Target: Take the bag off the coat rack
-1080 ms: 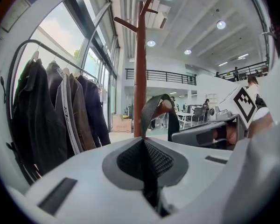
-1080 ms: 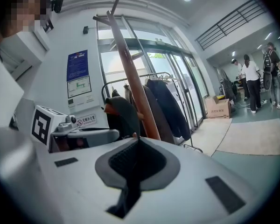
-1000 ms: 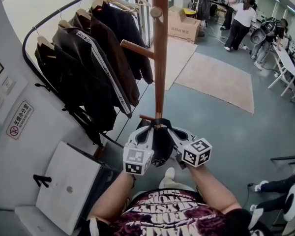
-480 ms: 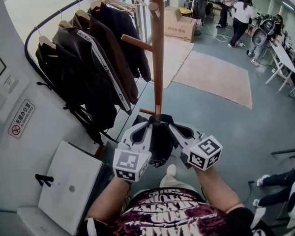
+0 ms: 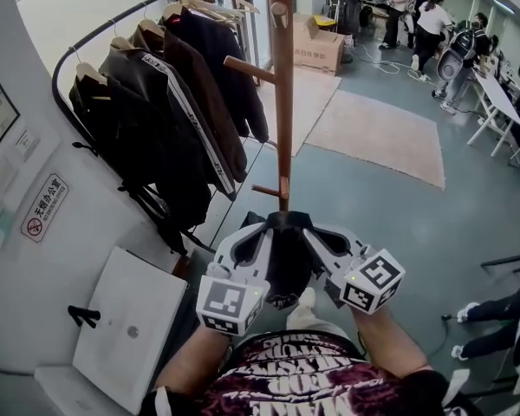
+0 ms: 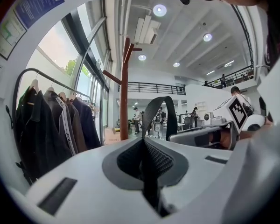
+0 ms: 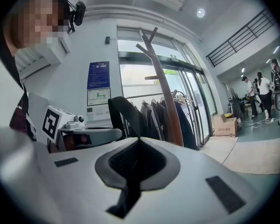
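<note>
Both pinch its strap: the left gripper [image 5: 262, 239] and right gripper [image 5: 319, 237] flank the black bag [image 5: 287, 263], hanging lengthwise downward at lower centre, just beneath the coat rack's [image 5: 282, 102] lowest peg [image 5: 264, 190].

A white sign [image 5: 45, 208] on the left wall carried a red no-smoking circle beside a column of Chinese characters, apparently 无烟办公室. The cardboard box [image 5: 318, 48] near the windows had dark print too small to read. The person's shirt [image 5: 303, 378] showed large gothic lettering, upside down, seemingly "MAKE". A blue poster [image 7: 98, 75] on the wall was illegible.
</note>
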Demonstrator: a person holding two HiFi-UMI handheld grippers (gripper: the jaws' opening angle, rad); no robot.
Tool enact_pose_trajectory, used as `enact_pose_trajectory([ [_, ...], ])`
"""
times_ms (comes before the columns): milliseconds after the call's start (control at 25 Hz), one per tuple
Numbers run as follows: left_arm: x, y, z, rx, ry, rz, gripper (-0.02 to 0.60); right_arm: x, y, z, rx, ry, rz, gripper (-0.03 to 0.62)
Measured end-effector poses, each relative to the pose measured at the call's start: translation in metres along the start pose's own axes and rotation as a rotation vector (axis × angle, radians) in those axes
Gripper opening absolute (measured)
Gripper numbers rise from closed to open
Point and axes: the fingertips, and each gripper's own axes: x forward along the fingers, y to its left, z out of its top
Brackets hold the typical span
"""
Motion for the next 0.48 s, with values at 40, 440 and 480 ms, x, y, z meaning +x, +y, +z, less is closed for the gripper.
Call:
enact_pose_trajectory([
  [40, -0.004, -0.002, -0.002, -0.001, 0.000, 0.000, 0.008, -0.002, 0.003, -0.002, 0.001, 0.001, -0.002, 0.008],
  [440, -0.034, -0.023, -0.021, -0.020, 0.004, -0.026, 0.008, -0.025, 0.033, -0.028, 0.003, 0.020, -0.036, 0.008],
  [480, -0.036, -0.023, -0.022, -0.019, 0.005, -0.027, 0.008, -0.026, 0.035, -0.030, 0.001, 0.023, -0.038, 0.008],
])
